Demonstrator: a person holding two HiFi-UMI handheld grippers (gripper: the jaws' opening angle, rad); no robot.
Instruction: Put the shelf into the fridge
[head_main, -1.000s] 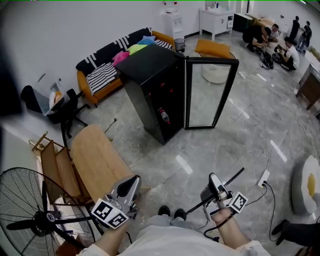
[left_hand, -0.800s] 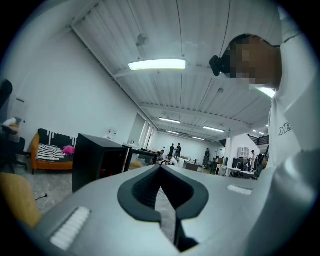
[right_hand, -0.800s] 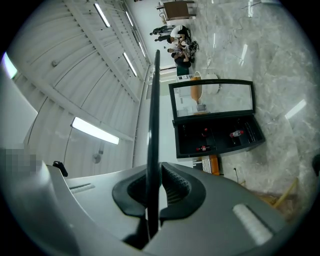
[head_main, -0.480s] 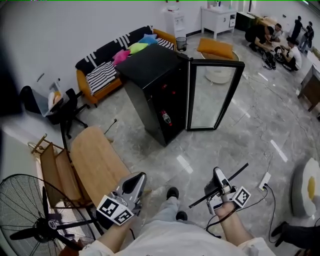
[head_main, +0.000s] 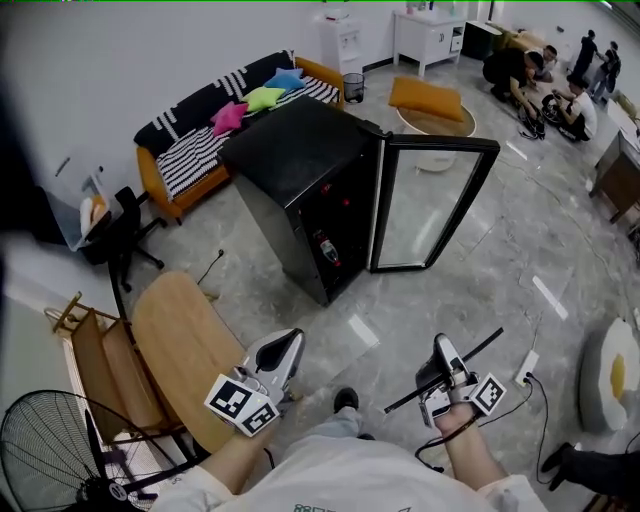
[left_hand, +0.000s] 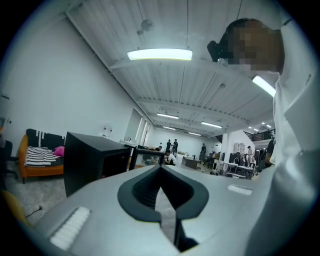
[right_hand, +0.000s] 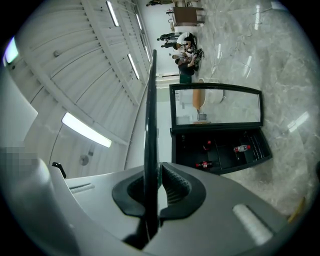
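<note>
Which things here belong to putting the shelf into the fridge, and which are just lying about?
Job: shelf, held in the right gripper; fridge, its glass door open.
Lying about: sofa; fan; wooden table; office chair.

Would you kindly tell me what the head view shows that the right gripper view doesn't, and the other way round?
Only the head view shows the striped sofa, the fan and the left gripper. Only the right gripper view shows the ceiling lamp and how the right gripper has its jaws pinched on the thin edge of the shelf. Both show the black fridge with its glass door open, and the shelf held in the right gripper.
</note>
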